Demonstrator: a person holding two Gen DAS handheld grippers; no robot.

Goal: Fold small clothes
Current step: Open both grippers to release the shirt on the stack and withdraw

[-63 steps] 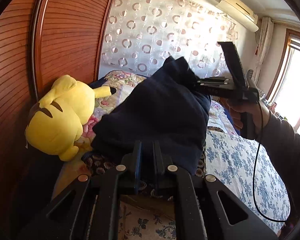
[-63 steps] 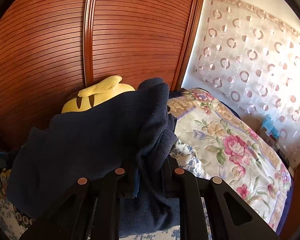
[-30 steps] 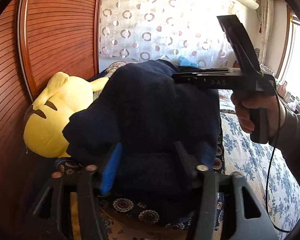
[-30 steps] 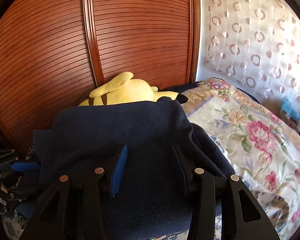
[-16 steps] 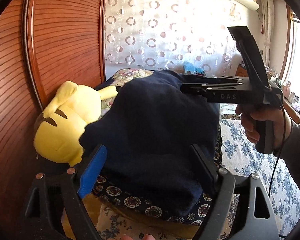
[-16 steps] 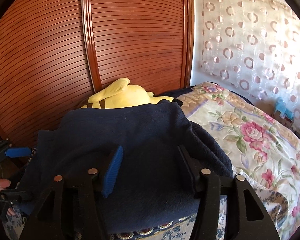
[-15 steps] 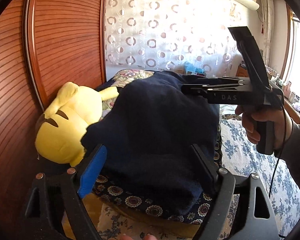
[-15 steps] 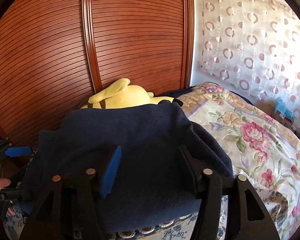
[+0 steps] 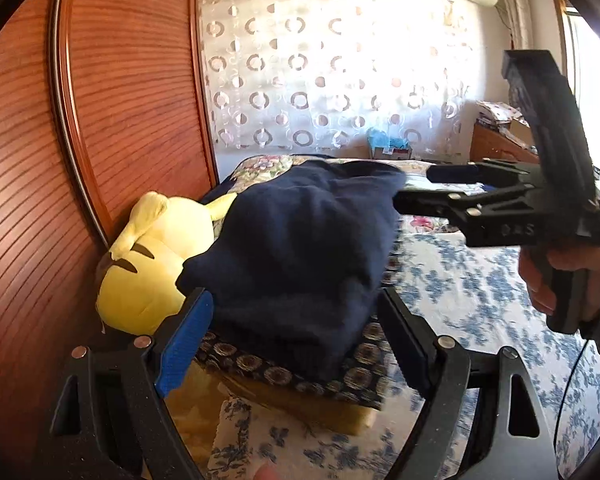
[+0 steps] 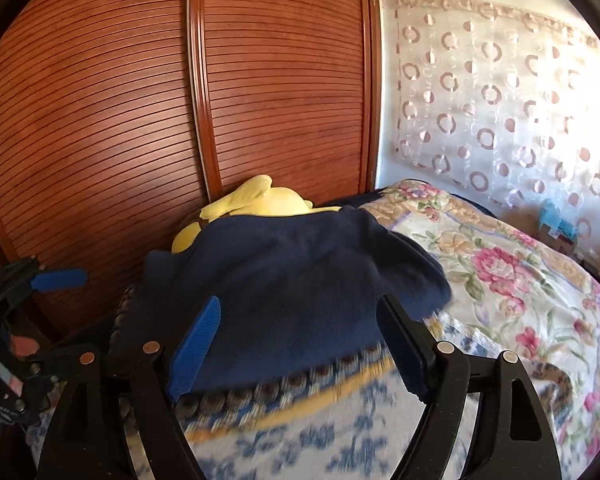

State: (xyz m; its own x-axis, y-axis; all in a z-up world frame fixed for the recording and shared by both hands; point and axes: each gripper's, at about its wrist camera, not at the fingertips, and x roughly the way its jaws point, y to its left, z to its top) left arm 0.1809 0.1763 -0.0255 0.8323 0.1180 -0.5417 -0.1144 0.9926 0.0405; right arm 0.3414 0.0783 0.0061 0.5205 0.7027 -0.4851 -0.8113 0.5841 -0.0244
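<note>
A folded dark navy garment (image 9: 300,256) lies on a patterned pillow (image 9: 300,372) on the bed; it also shows in the right wrist view (image 10: 284,288). My left gripper (image 9: 296,340) is open, its jaws wide apart at the garment's near edge, holding nothing. My right gripper (image 10: 300,340) is open too, just short of the garment. In the left wrist view the right gripper (image 9: 432,188) is at the garment's far right side, held by a hand. The left gripper's blue pad (image 10: 58,279) shows at the left of the right wrist view.
A yellow plush toy (image 9: 148,264) lies against the wooden slatted wardrobe (image 10: 180,100) beside the garment. A floral quilt (image 10: 500,272) covers the far bed, a blue-flowered sheet (image 9: 480,300) the near part. A circle-patterned curtain (image 9: 320,80) hangs behind.
Both grippers opened and let go of the garment, which now rests on the pillow. Both have drawn back a little from it.
</note>
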